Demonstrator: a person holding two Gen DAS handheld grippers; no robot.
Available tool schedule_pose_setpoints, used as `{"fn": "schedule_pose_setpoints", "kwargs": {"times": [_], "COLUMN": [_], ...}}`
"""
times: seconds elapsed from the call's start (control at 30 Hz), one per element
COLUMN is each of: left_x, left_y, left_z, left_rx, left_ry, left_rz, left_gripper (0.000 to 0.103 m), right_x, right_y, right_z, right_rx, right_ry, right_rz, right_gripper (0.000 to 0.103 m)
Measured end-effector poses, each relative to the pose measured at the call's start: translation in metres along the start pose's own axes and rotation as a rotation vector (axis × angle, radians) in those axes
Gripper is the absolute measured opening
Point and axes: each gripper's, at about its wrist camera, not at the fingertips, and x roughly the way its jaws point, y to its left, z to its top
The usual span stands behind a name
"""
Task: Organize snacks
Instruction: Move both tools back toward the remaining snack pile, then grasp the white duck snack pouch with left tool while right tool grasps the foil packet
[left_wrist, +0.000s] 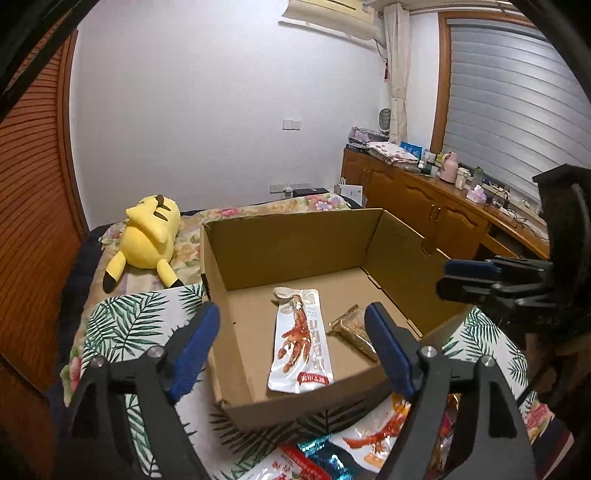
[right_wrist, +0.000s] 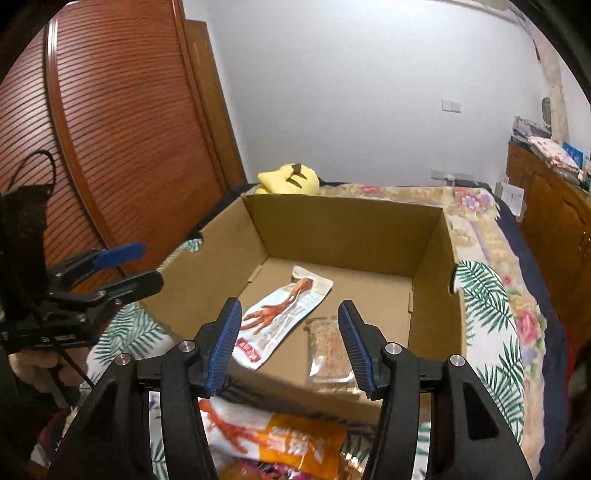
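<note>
An open cardboard box (left_wrist: 295, 236) (right_wrist: 343, 225) stands on a bed. On its floor lie a white chicken-foot snack packet (left_wrist: 301, 347) (right_wrist: 280, 314) and a small clear packet of brownish snack (left_wrist: 354, 330) (right_wrist: 328, 350). My left gripper (left_wrist: 291, 343) hangs open over the box's near side, with nothing between its blue pads. My right gripper (right_wrist: 288, 343) is also open and empty, above the box's near wall. Each gripper shows at the edge of the other's view, the right gripper (left_wrist: 461, 278) and the left gripper (right_wrist: 133, 266). More snack packets (left_wrist: 376, 439) (right_wrist: 277, 435) lie in front of the box.
A leaf-print cloth (left_wrist: 129, 325) (right_wrist: 491, 314) covers the bed under the box. A yellow plush toy (left_wrist: 147, 236) (right_wrist: 290, 179) lies behind it. A wooden slatted wardrobe (right_wrist: 122, 129) stands on the left, a wooden cabinet (left_wrist: 424, 206) with clutter on the right.
</note>
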Motion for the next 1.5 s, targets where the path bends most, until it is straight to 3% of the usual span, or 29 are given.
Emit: {"fn": "schedule_pose_setpoints", "kwargs": {"times": [0.3,0.53,1.0,1.5], "left_x": [-0.026,-0.028,-0.001,0.033], "left_y": [-0.006,-0.006,0.001,0.01], "left_z": [-0.029,-0.063,-0.123,-0.15], "left_rx": [-0.02,-0.047,0.012,0.114], "left_ry": [-0.034,0.005,0.186,0.376], "left_rz": [-0.007,-0.01,-0.006,0.009], "left_gripper": [0.088,0.089,0.089,0.09], "right_x": [-0.047,-0.06,-0.039,-0.013], "right_y": [0.005,0.002,-0.047,-0.067], "right_z": [-0.033,-0.073,-0.144,-0.162], "right_rx": [0.01,0.009,0.098,0.122], "right_ry": [-0.033,-0.008,0.111,0.161], "right_rz": [-0.016,-0.084,-0.223,-0.24], "right_gripper": [0.057,0.059,0.062,0.064]}}
